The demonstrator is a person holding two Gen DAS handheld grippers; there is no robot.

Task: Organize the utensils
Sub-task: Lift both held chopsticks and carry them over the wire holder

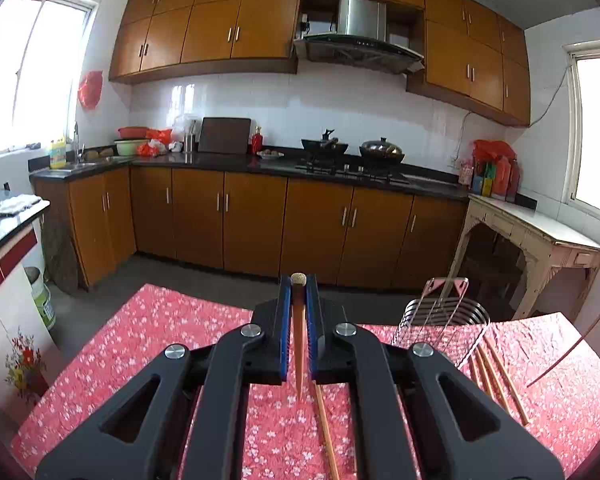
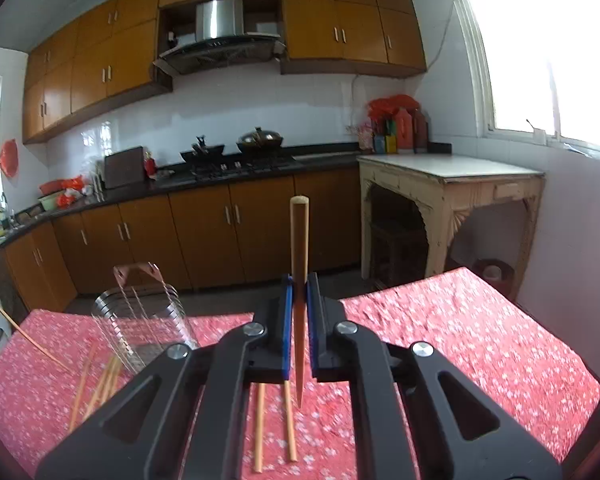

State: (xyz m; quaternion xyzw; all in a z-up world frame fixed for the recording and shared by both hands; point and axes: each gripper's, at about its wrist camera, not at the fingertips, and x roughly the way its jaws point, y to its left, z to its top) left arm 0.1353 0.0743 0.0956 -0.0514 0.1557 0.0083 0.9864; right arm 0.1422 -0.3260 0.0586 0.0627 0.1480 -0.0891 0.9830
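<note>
My left gripper (image 1: 299,286) is shut on a wooden chopstick (image 1: 298,344), held along the fingers above the red flowered tablecloth (image 1: 160,340). My right gripper (image 2: 299,284) is shut on another chopstick (image 2: 299,256) that sticks well past the fingertips. A metal wire utensil holder (image 1: 440,312) stands on the table to the left gripper's right; it also shows in the right wrist view (image 2: 144,316), left of the right gripper. Several loose chopsticks (image 1: 496,376) lie beside the holder, also in the right wrist view (image 2: 100,384). One chopstick (image 1: 326,432) lies under the left gripper, two (image 2: 274,424) under the right.
The table's far edge (image 1: 204,296) drops to the kitchen floor. Beyond are brown cabinets (image 1: 260,220), a dark counter with a stove and pans (image 1: 352,152), and a white side table (image 2: 452,172) near the right window. A thin curved stick (image 1: 568,352) crosses the right side.
</note>
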